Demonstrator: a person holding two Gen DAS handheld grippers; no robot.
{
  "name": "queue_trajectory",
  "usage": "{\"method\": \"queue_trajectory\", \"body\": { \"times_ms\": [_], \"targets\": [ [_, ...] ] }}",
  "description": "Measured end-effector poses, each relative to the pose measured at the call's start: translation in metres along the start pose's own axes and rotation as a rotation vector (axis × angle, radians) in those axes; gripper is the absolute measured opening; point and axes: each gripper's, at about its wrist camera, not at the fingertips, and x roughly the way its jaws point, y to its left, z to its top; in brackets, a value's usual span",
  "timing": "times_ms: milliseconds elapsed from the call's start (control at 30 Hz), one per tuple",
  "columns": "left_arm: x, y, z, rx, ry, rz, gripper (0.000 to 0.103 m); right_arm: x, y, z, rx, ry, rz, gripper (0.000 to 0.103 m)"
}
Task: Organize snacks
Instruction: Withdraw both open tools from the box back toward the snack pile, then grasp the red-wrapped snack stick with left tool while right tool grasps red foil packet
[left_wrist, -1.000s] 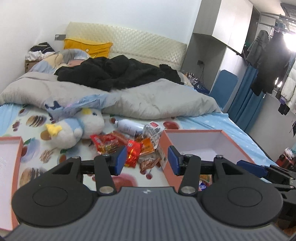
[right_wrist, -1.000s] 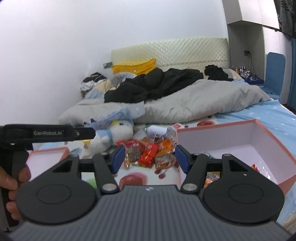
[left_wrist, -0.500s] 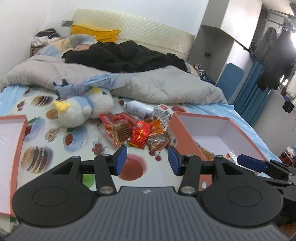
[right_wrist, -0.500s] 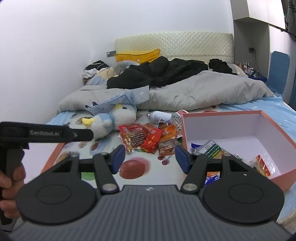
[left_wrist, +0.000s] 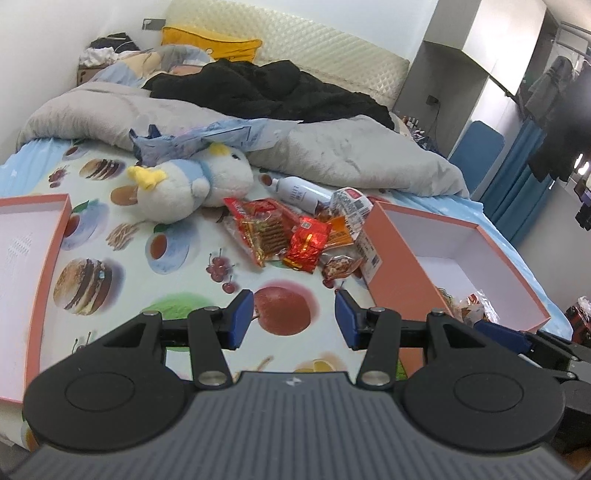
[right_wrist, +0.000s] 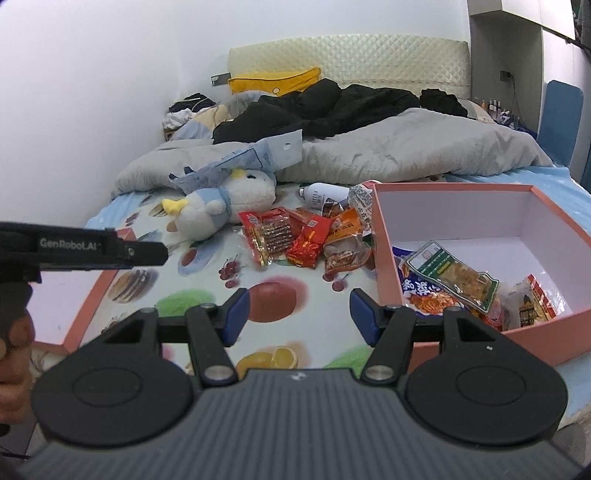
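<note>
A pile of snack packets (left_wrist: 295, 236) (right_wrist: 303, 236) lies on the printed bedsheet beside an open salmon-pink box (left_wrist: 406, 273) (right_wrist: 384, 236). Several packets (right_wrist: 454, 284) lie inside the box. My left gripper (left_wrist: 294, 319) hovers open and empty over the sheet, short of the pile. Likewise open and empty, my right gripper (right_wrist: 300, 314) hangs near the box's front left corner. The left gripper's body (right_wrist: 85, 247) shows as a black bar at the left of the right wrist view, held by a hand (right_wrist: 14, 354).
The box's pink lid (left_wrist: 40, 273) (right_wrist: 92, 295) lies at the left. A plush bird (left_wrist: 192, 184) (right_wrist: 221, 203) and a white bottle (left_wrist: 295, 190) (right_wrist: 325, 192) rest behind the snacks. A grey quilt (left_wrist: 332, 147) and black clothes (left_wrist: 266, 88) cover the far bed.
Both grippers have sunk and tipped downward toward the bed, so the snack pile and the box's contents show more fully. Their jaws have kept the same width.
</note>
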Motion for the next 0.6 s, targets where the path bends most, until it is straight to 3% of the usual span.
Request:
{"method": "queue_trajectory", "body": {
  "times_ms": [600],
  "targets": [
    [0.065,0.035,0.009,-0.065,0.054,0.04,0.064,0.059,0.013,0.004,-0.056,0.037,0.014,0.062]
  ]
}}
